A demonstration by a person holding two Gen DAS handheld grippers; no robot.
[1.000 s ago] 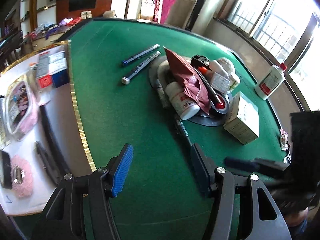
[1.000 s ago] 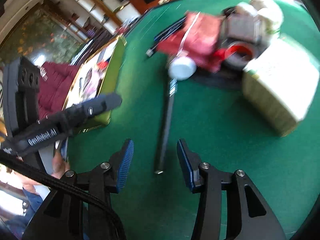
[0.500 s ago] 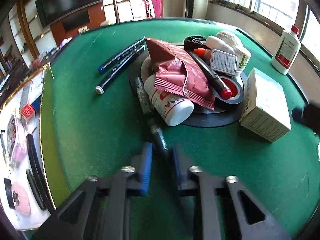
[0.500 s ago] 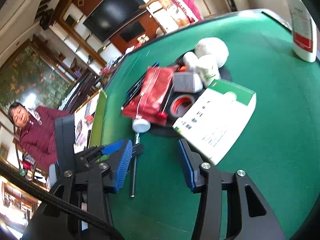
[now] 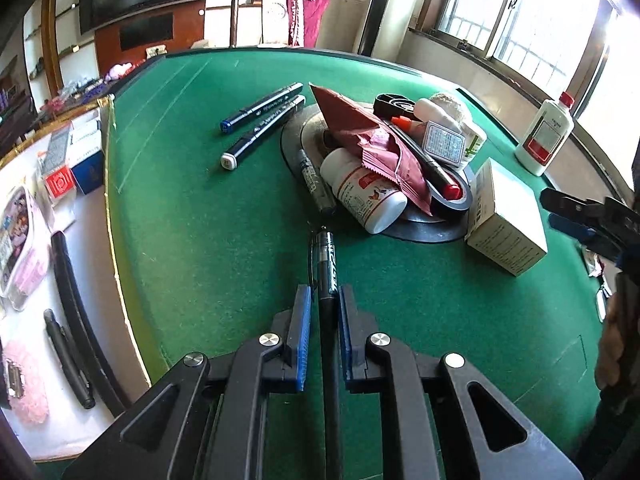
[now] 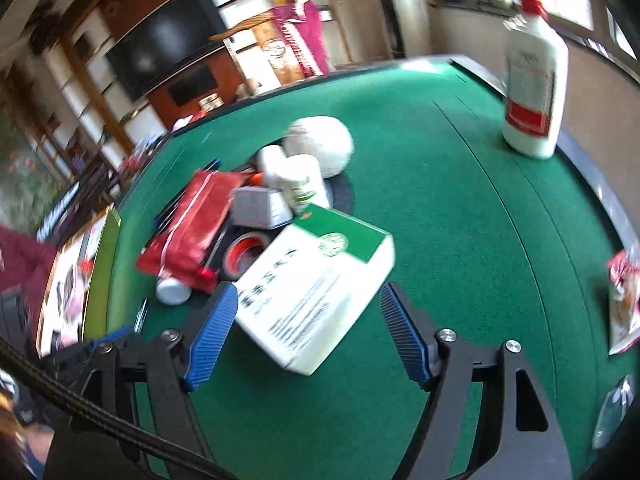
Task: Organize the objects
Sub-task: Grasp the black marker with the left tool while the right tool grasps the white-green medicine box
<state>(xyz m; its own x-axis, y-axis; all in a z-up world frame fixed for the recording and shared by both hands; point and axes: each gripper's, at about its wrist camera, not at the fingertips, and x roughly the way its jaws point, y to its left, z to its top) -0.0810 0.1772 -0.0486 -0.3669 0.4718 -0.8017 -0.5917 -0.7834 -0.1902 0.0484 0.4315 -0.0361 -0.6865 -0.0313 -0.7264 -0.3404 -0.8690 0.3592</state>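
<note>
A black pen (image 5: pixel 326 260) lies on the green felt table (image 5: pixel 200 240), pointing at the pile, and my left gripper (image 5: pixel 324 296) is shut on its near end. The pile sits on a black round tray (image 5: pixel 424 232): a red packet (image 5: pixel 376 148), a white bottle (image 5: pixel 364 196), a tape roll (image 5: pixel 460 196) and small containers. A white and green box (image 6: pixel 312 280) lies beside the tray. My right gripper (image 6: pixel 308 304) straddles its near corner with its jaws opening, and the blue pads (image 6: pixel 212 332) do not touch it. The right gripper (image 5: pixel 554 210) also shows at the left wrist view's right edge.
Two dark markers (image 5: pixel 260 120) lie on the felt left of the tray. A white bottle with a red cap (image 6: pixel 534 92) stands at the far right edge. A snack packet (image 6: pixel 622 300) lies at the right. A white side table (image 5: pixel 80 264) with small items adjoins on the left.
My left gripper has closed on the black pen. My right gripper has swung away from the pen to the white and green box, and its jaws have widened.
</note>
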